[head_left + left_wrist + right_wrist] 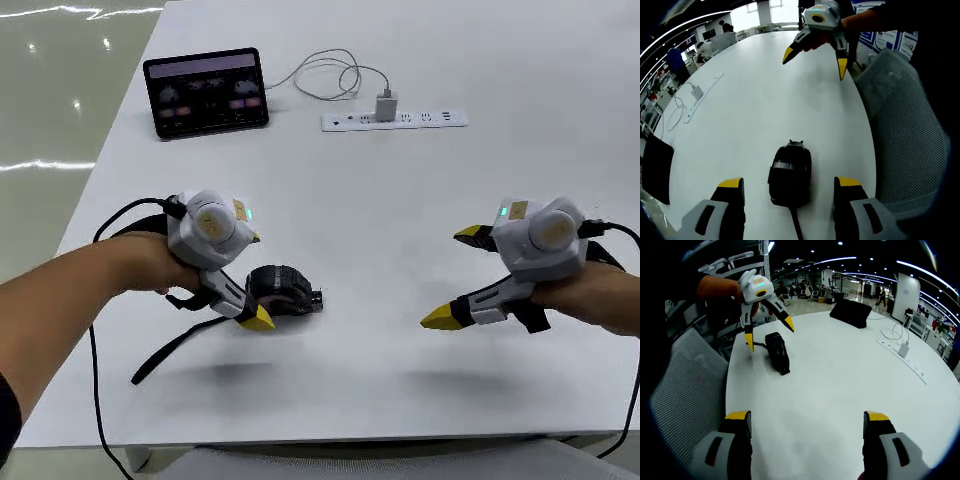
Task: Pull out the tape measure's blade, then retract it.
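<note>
The black tape measure (283, 288) lies at about eight o'clock on the white table (380, 200), between the spread jaws of the left gripper (257, 280), gaps showing either side. Its blade looks wound in, though I can't be sure. The right gripper (453, 277) hangs released at four o'clock, well apart.

Open table (380, 250) beside tape measure (285, 290); tablet (206, 92) and power strip (394, 120) well behind

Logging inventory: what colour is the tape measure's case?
Black tape measure, best in the left gripper view.
</note>
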`<state>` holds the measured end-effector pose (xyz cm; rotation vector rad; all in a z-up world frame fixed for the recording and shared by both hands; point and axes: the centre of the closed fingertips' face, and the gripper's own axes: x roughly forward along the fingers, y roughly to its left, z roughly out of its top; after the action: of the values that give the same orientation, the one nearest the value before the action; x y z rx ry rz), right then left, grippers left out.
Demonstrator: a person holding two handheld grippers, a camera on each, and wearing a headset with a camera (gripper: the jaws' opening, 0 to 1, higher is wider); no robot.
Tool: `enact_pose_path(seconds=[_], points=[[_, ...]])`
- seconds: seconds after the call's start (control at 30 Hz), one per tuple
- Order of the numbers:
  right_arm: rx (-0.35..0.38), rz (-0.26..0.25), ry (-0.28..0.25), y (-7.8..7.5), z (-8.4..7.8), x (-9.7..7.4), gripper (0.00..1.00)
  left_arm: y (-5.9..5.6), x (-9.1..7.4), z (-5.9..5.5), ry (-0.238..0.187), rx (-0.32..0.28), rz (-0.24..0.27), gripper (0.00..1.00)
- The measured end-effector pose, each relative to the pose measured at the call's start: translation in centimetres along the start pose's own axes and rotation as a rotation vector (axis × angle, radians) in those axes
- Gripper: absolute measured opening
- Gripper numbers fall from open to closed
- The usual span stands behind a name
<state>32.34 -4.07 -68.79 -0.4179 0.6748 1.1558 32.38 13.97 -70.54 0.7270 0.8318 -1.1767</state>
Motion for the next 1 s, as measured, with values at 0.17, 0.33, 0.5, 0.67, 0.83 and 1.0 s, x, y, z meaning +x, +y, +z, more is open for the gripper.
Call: enact_pose_path(seconds=[0.17, 0.33, 0.5, 0.67, 0.83, 1.0], points=[[-0.062, 0.053, 0.017, 1.2, 0.9, 1.7, 0.85, -0.3, 0.7, 0.4, 0.016, 0.014, -0.022, 0.62], [-0.119, 0.087, 0.022, 2.0, 1.7, 3.3, 0.84, 0.0, 1.3, 0.6, 0.041, 0.046, -0.018, 0.51], [-0.138, 0.115, 0.035, 2.5, 2.5, 4.7, 0.79, 0.0, 1.3, 0.7, 0.039, 0.070, -0.033, 0.31], [-0.166, 0.146, 0.038, 3.1, 3.4, 6.2, 0.75, 0.0, 1.4, 0.5, 0.058, 0.130, -0.033, 0.30], [-0.221, 0.190, 0.044, 3.8, 3.2, 7.6, 0.69, -0.1, 1.4, 0.5, 0.053, 0.138, -0.037, 0.30], [-0.230, 0.220, 0.049, 4.4, 3.6, 8.5, 0.60, -0.1, 1.5, 0.5, 0.054, 0.099, -0.040, 0.31]])
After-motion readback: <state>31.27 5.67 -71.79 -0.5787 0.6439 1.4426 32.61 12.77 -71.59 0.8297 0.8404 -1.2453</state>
